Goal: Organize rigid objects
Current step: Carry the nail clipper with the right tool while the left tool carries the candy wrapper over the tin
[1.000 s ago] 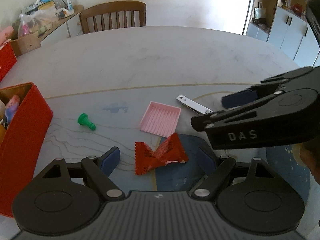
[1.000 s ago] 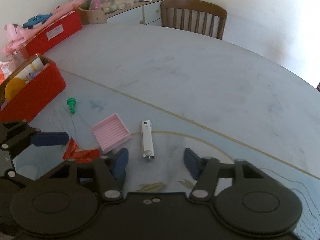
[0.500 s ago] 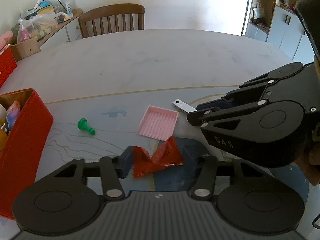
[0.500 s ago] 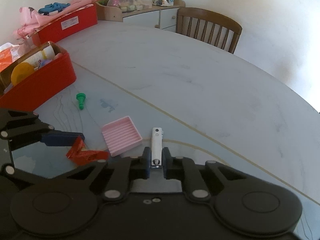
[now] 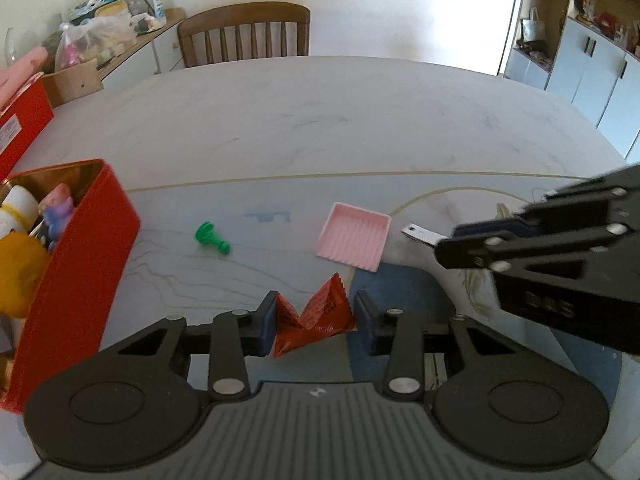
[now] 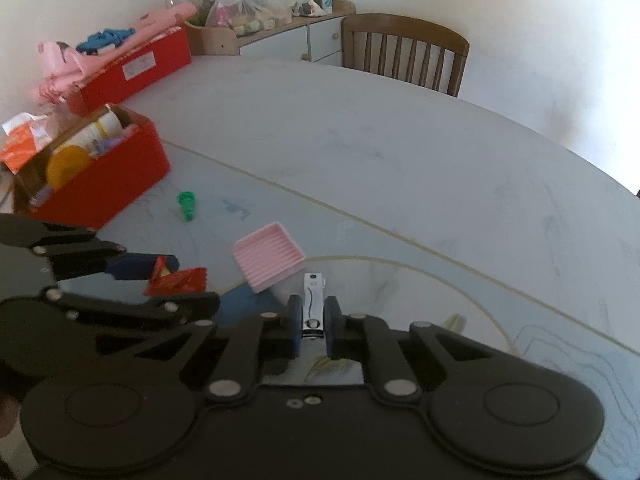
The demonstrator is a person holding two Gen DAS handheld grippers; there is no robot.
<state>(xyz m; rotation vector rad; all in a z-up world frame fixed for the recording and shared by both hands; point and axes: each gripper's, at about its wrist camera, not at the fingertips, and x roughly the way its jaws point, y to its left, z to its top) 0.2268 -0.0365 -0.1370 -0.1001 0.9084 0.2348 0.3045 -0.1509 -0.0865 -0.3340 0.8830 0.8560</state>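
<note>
My left gripper is shut on a crumpled red foil wrapper, held just above the table; it shows in the right wrist view too. My right gripper is shut on a silver nail clipper, whose tip sticks out in the left wrist view. A pink ridged tray lies between them, and also shows in the right wrist view. A green chess pawn lies on its side to the left, near a red box full of toys.
A second red box with pink cloth on it stands at the table's far left. A wooden chair stands behind the table. A cluttered sideboard runs along the wall. White cupboards stand at the right.
Both grippers closed: the left on the red wrapper, the right on the nail clipper. Both have lifted slightly, and the right gripper has pulled back to the right in the left wrist view.
</note>
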